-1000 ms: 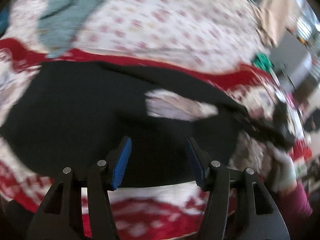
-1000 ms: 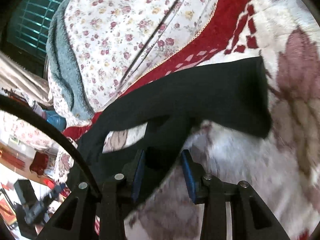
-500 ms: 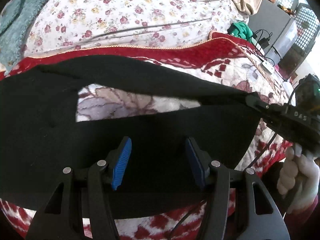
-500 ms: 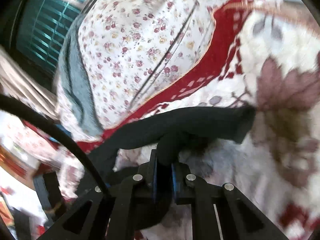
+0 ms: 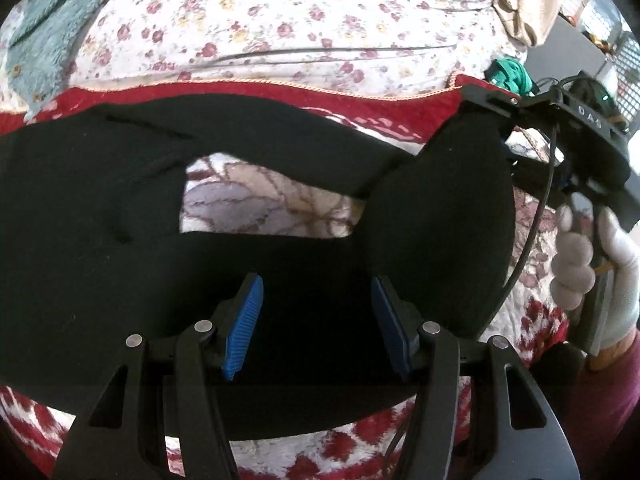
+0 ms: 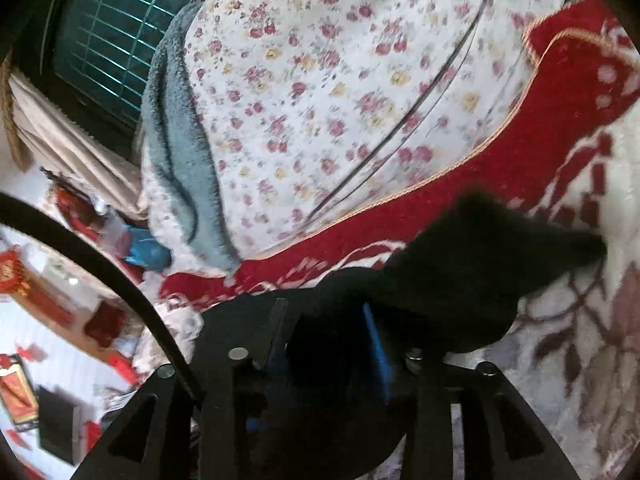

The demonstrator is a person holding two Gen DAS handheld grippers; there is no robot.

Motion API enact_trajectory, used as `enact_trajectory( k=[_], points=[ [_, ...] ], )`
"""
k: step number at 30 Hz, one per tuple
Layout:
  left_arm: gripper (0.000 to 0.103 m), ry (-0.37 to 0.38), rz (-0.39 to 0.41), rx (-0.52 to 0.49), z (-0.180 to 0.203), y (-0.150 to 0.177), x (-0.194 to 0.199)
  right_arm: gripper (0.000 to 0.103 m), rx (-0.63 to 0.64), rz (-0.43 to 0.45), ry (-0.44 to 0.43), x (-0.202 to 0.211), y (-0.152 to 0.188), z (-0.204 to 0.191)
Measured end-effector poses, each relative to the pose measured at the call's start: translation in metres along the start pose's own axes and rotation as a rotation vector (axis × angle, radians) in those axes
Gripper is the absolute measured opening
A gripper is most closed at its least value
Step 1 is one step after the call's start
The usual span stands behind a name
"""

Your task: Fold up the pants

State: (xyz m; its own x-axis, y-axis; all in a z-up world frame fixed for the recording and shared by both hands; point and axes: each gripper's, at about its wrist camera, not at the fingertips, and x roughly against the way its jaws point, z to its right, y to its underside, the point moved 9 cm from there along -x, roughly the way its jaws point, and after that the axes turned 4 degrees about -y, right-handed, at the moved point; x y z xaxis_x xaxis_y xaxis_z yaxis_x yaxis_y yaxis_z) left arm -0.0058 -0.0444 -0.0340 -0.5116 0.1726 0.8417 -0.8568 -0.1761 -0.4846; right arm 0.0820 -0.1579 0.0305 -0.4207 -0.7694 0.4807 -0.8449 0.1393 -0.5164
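Black pants (image 5: 100, 184) lie spread on a red-and-white patterned blanket (image 5: 256, 204), two legs pointing right with a gap between them. My left gripper (image 5: 316, 320) is open, hovering over the near leg, holding nothing. My right gripper (image 5: 500, 120) shows at the right of the left wrist view, shut on the cuff of the near leg, which hangs lifted and folded back. In the right wrist view the black fabric (image 6: 480, 264) drapes over my right gripper (image 6: 324, 344), hiding its fingertips.
A floral quilt (image 5: 300, 20) and a teal fleece blanket (image 5: 44, 32) lie behind the pants. A green item (image 5: 510, 74) and a beige cloth (image 5: 520, 4) sit at far right. A window grille (image 6: 112, 52) and room clutter show at left.
My right gripper, shut on the near leg's cuff, has lifted it and carried it up and toward the far leg. My left gripper stayed open over the pants.
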Motion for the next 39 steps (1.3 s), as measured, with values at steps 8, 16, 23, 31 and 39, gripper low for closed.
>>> enact_trajectory(
  k=[8,16,23,31,39],
  points=[
    [0.055,-0.034,0.02,0.037,-0.022,0.004,0.016,0.045,-0.121,-0.177,-0.012,-0.083,0.022,0.024],
    [0.055,0.054,0.081,0.061,-0.019,0.01,0.046,0.046,-0.008,-0.024,0.069,0.01,0.017,0.016],
    [0.055,0.122,0.039,0.101,-0.021,0.031,0.053,0.046,-0.23,-0.037,0.003,0.006,0.035,0.061],
    [0.057,0.158,0.085,0.246,-0.035,0.043,0.055,0.049,-0.425,-0.022,-0.208,-0.027,0.044,0.046],
    [0.059,0.165,0.051,0.283,-0.04,0.051,0.046,0.011,-0.427,0.097,-0.241,-0.032,0.031,0.051]
  ],
)
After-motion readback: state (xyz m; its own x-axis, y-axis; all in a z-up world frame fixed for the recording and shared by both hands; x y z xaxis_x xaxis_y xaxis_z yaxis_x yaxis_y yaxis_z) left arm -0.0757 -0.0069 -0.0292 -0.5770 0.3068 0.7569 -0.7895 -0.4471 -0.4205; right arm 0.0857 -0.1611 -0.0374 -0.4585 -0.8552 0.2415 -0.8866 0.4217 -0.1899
